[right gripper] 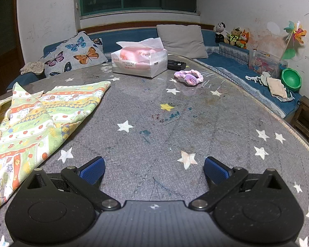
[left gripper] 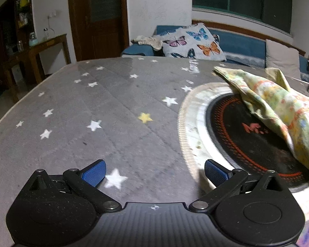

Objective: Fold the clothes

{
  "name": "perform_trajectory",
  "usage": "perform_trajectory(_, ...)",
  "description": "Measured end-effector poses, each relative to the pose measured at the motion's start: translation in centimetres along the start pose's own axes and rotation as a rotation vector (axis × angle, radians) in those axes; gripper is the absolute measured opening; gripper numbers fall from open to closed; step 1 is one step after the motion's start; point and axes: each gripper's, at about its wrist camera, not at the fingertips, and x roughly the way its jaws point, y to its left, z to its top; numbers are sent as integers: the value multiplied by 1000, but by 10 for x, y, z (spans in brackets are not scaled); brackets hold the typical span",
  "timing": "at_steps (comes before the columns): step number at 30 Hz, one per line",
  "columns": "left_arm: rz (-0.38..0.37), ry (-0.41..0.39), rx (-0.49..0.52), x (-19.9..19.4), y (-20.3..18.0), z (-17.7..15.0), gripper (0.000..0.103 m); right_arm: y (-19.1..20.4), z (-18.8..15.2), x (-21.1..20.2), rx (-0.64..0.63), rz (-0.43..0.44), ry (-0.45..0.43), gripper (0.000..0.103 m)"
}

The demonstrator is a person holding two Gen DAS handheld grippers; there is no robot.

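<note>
A yellow-green patterned garment (right gripper: 37, 121) lies crumpled on the grey star-print tabletop (right gripper: 175, 123), at the left of the right wrist view. In the left wrist view the same garment (left gripper: 278, 111) lies at the right, draped over a round black cooktop (left gripper: 247, 142). My left gripper (left gripper: 155, 171) is open and empty, above bare tabletop to the left of the garment. My right gripper (right gripper: 154, 169) is open and empty, above bare tabletop to the right of the garment. Neither gripper touches the cloth.
A tissue pack (right gripper: 140, 61), a black box (right gripper: 176, 64) and a purple hairband (right gripper: 188, 77) lie at the table's far side. A blue sofa (right gripper: 237, 65) with a butterfly cushion (left gripper: 192, 41) runs behind. A wooden side table (left gripper: 37, 51) stands far left.
</note>
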Motion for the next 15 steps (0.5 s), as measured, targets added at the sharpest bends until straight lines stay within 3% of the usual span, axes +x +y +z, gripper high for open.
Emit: perform_trajectory(15, -97, 66, 62, -24, -54, 4, 103, 0, 0, 0, -3, -3, 0, 103)
